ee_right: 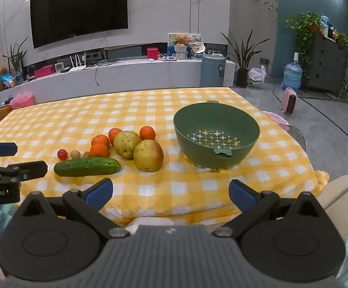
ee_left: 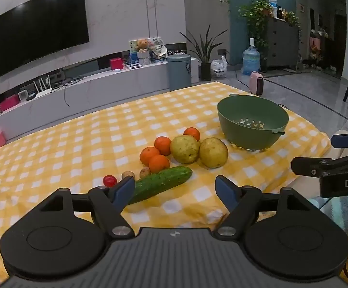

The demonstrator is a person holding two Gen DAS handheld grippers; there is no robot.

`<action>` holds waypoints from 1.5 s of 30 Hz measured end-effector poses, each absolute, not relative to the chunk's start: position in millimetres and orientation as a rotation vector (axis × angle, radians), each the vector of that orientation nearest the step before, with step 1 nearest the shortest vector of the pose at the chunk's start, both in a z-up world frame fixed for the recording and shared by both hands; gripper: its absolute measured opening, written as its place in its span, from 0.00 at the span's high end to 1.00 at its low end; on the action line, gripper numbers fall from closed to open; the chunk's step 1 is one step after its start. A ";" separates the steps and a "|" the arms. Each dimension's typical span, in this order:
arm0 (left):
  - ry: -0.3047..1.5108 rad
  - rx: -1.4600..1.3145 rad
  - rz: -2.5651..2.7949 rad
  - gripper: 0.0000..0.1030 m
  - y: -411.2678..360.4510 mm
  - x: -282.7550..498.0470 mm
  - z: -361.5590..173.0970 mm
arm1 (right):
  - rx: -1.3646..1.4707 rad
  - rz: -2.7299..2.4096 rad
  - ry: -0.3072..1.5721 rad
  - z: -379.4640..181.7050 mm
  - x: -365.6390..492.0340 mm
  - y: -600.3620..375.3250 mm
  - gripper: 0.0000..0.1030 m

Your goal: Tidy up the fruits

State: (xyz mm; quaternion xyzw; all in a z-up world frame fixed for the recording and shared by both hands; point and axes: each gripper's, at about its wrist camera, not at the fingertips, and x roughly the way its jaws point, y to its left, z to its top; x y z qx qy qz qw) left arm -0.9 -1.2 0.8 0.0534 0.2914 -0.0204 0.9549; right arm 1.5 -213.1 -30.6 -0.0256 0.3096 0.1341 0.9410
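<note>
On the yellow checked tablecloth (ee_left: 77,144) lies a group of produce: a cucumber (ee_left: 160,184) (ee_right: 87,166), two yellow-green pears (ee_left: 185,148) (ee_left: 213,152) (ee_right: 148,155), several oranges (ee_left: 159,163) (ee_right: 99,150), a cherry tomato (ee_left: 109,180) (ee_right: 62,154) and two small brown round fruits (ee_left: 145,172) (ee_right: 75,154). A green colander bowl (ee_left: 252,122) (ee_right: 216,135) stands empty to their right. My left gripper (ee_left: 175,189) is open and empty, just short of the cucumber. My right gripper (ee_right: 170,193) is open and empty at the table's near edge, short of the pears and bowl.
The table's near edge runs just under both grippers. Each gripper shows in the other's view: the right one (ee_left: 327,158), the left one (ee_right: 10,158). Behind the table are a TV wall, a low console, a grey bin (ee_left: 179,72) and plants.
</note>
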 end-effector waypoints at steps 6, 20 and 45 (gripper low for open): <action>0.642 0.074 -0.082 0.14 1.6 2.9 -1.1 | -0.049 0.265 0.644 -30.0 1.8 -213.8 0.04; 0.642 0.107 -0.091 0.15 -12.3 -1.8 -2.4 | -0.035 0.273 0.655 -37.0 0.5 -212.3 0.04; 0.641 0.100 -0.089 0.15 -12.5 -2.6 -2.8 | -0.024 0.269 0.664 -37.4 -3.2 -214.6 0.04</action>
